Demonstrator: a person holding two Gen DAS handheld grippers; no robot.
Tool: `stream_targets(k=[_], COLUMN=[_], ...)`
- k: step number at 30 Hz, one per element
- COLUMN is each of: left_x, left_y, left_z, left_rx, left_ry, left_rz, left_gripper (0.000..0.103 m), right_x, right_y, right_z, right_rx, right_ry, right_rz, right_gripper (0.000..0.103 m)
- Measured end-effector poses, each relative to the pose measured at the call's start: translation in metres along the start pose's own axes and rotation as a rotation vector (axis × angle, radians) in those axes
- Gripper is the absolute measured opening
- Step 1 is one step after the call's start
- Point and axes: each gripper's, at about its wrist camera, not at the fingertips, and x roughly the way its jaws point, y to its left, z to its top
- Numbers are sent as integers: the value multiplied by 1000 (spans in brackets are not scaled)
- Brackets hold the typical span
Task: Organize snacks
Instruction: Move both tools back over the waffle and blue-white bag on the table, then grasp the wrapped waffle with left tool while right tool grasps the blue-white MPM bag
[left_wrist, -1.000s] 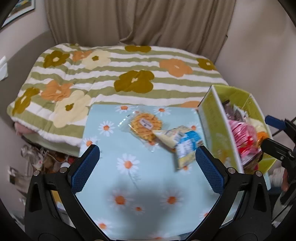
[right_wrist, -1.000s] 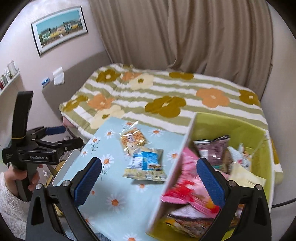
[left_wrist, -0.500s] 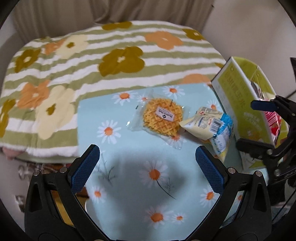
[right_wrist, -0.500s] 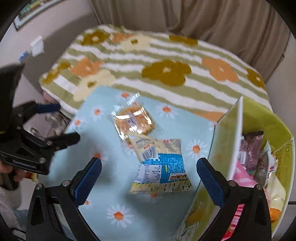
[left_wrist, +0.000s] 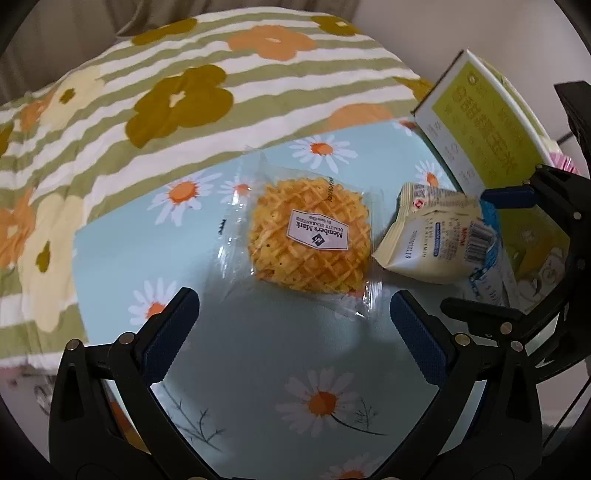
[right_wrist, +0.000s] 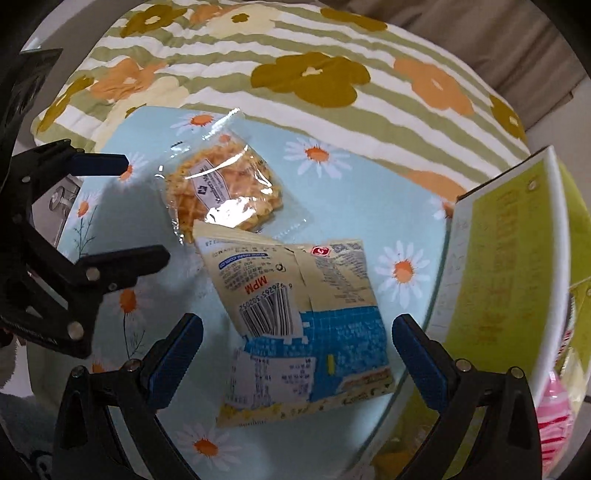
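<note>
**Two grippers, two packets, one crowded corner**

Both grippers hang over the daisy cloth (left_wrist: 122, 258) with jaws spread wide, gripping nothing. The left gripper (left_wrist: 295, 325) frames the waffle (left_wrist: 310, 240), which lies flat in its clear wrapper at the centre of the left view. The right gripper (right_wrist: 297, 349) lines up on the chip bag (right_wrist: 295, 317), lower centre of its view, barcode side up.

Here is the catch: the bag's upper edge lies over the waffle's wrapper, touching it. Lift either one and the other may drag or flip. That clear film is slick and loose too, so I'd expect the pads to pinch wrapper only and let the waffle slide out of the grip.

The bag looks puffy. Squeeze its middle and it could squirt sideways or pop; a bite near the sealed edge seems safer.

Then the box (right_wrist: 506, 266), at the right edge of the right view, stands just beside the bag, its wall close to the right-hand finger. A careless descent could nudge that wall and shift the box. It already looks full, so a dropped packet may perch on top and tumble out.

And the two grippers sit near each other. Going in together risks a clash.
</note>
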Motion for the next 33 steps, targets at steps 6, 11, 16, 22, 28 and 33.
stream_targets(k=[6,11,16,22,28,33], left_x=[11,18,25,35,39,47], left_y=[0,-3,-3,-13,-34,-61], left_z=[5,12,21,31,33,23], left_rx=[35,66,76,115,260,502], left_ry=[12,15,18,19,18,41], left_rz=[-8,1,16,56,117,204], left_gripper=[102,102,102,102,102,103], right_x=[12,15,7,-3,-7,-7], right_y=[-5,-10,-16,-19,-23,-29], right_z=[-4,-11,-20,-29,-37,-43], right_rx=[57,132,252,384,427,444], right_ry=[10,4,-32,-67,-63,-60], right_rz=[23,56,73,104,125,138], right_gripper=[89,74,71,70,70,70])
